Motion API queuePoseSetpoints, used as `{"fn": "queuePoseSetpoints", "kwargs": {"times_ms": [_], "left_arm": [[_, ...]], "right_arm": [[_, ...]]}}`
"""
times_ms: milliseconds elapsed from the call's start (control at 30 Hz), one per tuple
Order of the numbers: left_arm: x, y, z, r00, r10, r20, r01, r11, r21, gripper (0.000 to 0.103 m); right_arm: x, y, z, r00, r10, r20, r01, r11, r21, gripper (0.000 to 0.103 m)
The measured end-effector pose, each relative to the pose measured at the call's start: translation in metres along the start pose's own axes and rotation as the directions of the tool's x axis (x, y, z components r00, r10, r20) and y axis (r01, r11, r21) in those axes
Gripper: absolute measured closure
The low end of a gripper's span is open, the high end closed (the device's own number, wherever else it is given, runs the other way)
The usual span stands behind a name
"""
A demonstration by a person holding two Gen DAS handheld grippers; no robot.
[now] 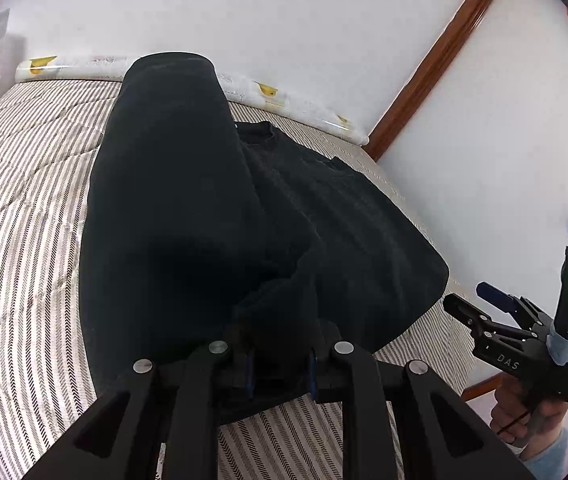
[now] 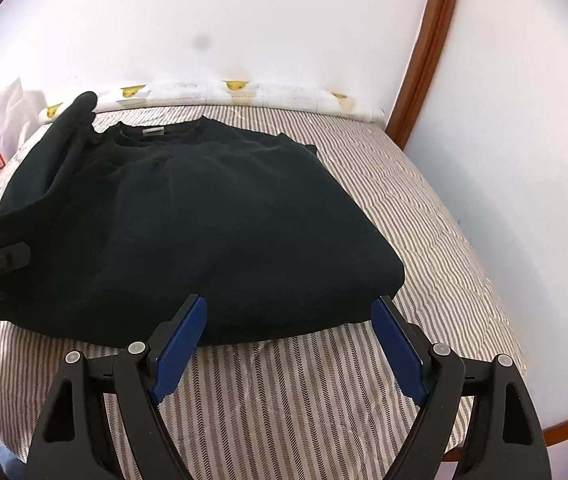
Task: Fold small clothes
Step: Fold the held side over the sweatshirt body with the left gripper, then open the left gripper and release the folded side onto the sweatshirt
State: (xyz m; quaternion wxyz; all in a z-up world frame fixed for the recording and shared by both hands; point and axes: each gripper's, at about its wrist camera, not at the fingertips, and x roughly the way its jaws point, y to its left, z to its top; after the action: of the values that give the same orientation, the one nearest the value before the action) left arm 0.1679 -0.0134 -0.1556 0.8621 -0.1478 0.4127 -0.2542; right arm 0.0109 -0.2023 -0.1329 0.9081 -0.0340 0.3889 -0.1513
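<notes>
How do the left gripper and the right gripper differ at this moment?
The left gripper is shut on dark cloth of the black sweater; the right gripper stands open with nothing between its blue pads. The left one lifts a part of the sweater off the striped bedcover; the right one hangs clear of the cloth, at its near edge. Both are black two-finger tools with blue pads, pointed down at the bed.

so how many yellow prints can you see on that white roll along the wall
4 in the right wrist view: far left, next right, centre, far right on the white roll. The black garment may hide more.
</notes>
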Motion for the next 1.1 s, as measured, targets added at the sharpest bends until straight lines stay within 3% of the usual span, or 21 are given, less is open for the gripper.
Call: {"fn": "queuePoseSetpoints", "kwargs": {"times_ms": [200,367,733,800,867,933,1100], "left_arm": [[-0.006,-0.004,0.002,0.999,-0.033,0.018,0.033,0.999,0.013,0.087],[0.011,-0.007,-0.002,0.999,-0.014,-0.04,0.015,0.999,0.036,0.087],[0.009,-0.01,-0.003,0.999,0.003,-0.047,-0.001,0.999,0.044,0.084],[0.005,-0.007,-0.004,0.999,-0.019,-0.046,0.021,0.999,0.032,0.077],[-0.006,-0.002,-0.008,0.99,-0.131,-0.047,0.131,0.991,0.004,0.055],[-0.018,-0.001,-0.011,0.98,-0.196,-0.042,0.197,0.98,0.014,0.045],[-0.045,-0.001,-0.021,0.988,-0.148,-0.048,0.151,0.986,0.075,0.043]], "right_arm": [[-0.004,0.0,-0.003,1.0,0.001,-0.002,-0.001,1.0,-0.008,0.019],[0.001,-0.001,-0.003,1.0,0.01,-0.022,-0.01,1.0,0.006,0.019],[-0.002,0.003,-0.002,1.0,0.01,-0.017,-0.01,1.0,0.004,0.019],[-0.005,0.005,0.0,1.0,0.012,-0.013,-0.012,1.0,0.001,0.019],[-0.01,0.008,0.002,1.0,0.021,-0.001,-0.021,1.0,-0.001,0.019],[-0.018,0.014,0.006,0.999,0.044,0.022,-0.043,0.999,-0.004,0.019],[-0.029,0.036,0.013,0.99,0.131,0.06,-0.13,0.991,-0.027,0.019]]}}
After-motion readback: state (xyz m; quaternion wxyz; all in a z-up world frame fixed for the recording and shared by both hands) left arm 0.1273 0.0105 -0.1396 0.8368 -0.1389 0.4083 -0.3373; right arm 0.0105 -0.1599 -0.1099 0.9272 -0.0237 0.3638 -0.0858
